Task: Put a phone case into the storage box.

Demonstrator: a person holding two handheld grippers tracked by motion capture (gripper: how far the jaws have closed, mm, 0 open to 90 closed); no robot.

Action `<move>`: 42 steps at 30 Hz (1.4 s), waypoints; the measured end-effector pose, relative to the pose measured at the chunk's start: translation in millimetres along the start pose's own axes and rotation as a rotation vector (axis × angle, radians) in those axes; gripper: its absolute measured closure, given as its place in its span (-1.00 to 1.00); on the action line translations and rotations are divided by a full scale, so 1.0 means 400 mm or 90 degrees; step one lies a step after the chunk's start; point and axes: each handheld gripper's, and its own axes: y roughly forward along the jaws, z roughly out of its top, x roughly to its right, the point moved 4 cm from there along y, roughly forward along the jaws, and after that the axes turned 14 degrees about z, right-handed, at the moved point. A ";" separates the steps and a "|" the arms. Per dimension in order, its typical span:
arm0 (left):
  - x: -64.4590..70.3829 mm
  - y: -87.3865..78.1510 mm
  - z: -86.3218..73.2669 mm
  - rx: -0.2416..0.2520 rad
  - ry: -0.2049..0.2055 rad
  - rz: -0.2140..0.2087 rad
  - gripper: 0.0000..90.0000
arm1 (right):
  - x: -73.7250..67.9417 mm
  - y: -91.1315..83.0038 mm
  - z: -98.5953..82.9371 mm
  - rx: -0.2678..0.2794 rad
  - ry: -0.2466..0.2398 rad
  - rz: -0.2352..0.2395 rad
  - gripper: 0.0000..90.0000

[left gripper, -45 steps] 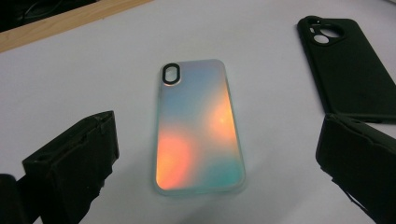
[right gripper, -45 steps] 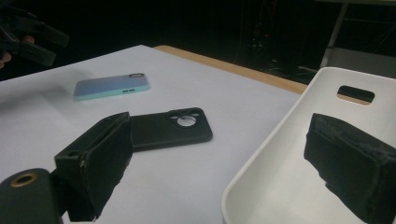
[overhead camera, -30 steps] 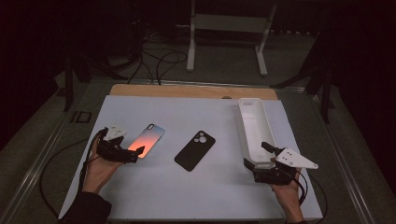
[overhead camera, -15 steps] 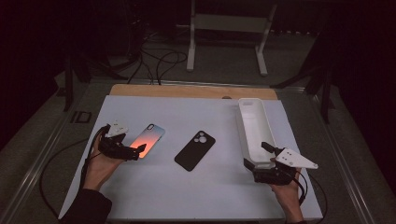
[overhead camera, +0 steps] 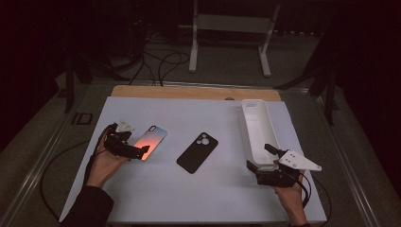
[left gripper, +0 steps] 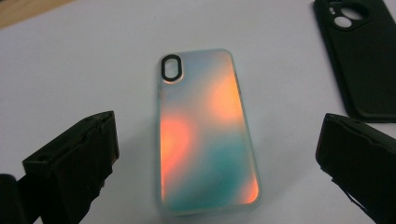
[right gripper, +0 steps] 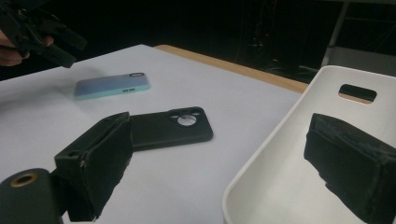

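Orange and teal shimmer across the back of the phone case (left gripper: 205,133), which lies flat on the white bench (overhead camera: 156,189) at its left side, camera cutout pointing away from the person. The left gripper (overhead camera: 138,152) sits low at the case's near end, and in the left gripper view its fingers (left gripper: 77,161) stand wide apart on either side of that end without touching it. That reads as lining up for a grab across the case's width.

A black case (overhead camera: 197,152) lies face down near the middle of the bench, apart from the coloured one. The white bin (overhead camera: 250,127) stands lengthwise on the right, likely the place where cases are meant to go. The right gripper (overhead camera: 265,168) waits at the bin's near end, fingers (right gripper: 95,161) wide and holding nothing, one outside the wall and one over the inside.

Whether the left fingers' tips rest on the bench is cut off at the bottom of the left gripper view. The room beyond the bench is too dark to make out, apart from a pale stand (overhead camera: 229,23) and some cables (overhead camera: 156,64).
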 end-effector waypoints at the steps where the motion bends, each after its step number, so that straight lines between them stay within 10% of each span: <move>1: 0.000 0.005 0.000 -0.004 0.001 -0.001 -1.00 | 0.000 0.000 0.000 0.000 0.000 0.000 -0.83; 42: 0.026 0.121 -0.029 -0.120 -0.021 -0.005 -0.88 | 0.002 -0.002 -0.001 0.000 0.000 -0.004 -0.83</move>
